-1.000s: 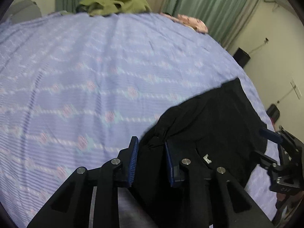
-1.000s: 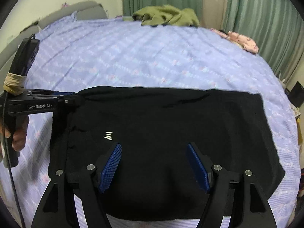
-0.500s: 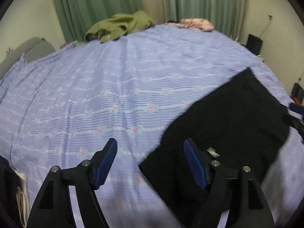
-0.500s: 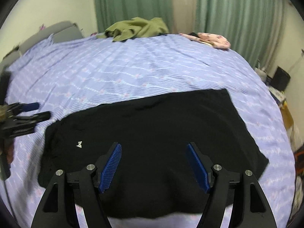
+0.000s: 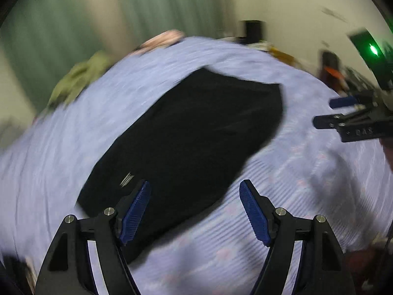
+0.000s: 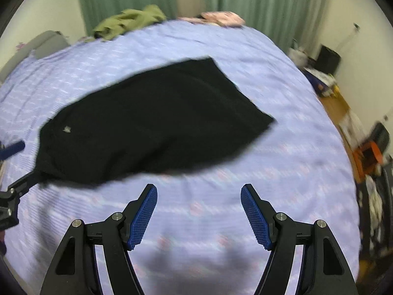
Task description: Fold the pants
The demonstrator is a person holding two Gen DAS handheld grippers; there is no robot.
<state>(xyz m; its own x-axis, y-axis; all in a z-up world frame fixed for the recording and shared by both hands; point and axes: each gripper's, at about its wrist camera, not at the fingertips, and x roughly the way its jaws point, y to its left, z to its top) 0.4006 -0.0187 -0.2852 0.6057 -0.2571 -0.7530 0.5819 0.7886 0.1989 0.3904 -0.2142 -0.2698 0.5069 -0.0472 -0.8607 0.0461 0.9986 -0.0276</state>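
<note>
We see the black fabric pants (image 6: 152,120) lying flat on the lilac striped bedsheet with small pink flowers (image 6: 282,172), folded into one long dark panel that runs slantwise across the middle of the bed. A small white logo (image 6: 66,129) sits near the wider end, which lies toward the left edge of the bed in the right wrist view; the narrower end points toward the far right corner.

Our left gripper (image 5: 195,211) hangs over the near edge of the pants, its blue ribbed pads spread wide with nothing clamped between them; the left pad (image 5: 136,215) sits over black cloth, the right pad over bare sheet. This view is badly blurred, so we cannot tell whether the pad touches the fabric.

Our right gripper (image 6: 199,215) is released too, fingers wide apart above plain sheet, near the pants' near edge but clear of them. In the left wrist view it shows at the right side, well apart from the cloth.

At the far edge of the bed lie a crumpled olive-green garment (image 6: 130,19) and a pink patterned bundle (image 6: 222,18), both in front of the pale green curtains (image 6: 258,2).
</note>
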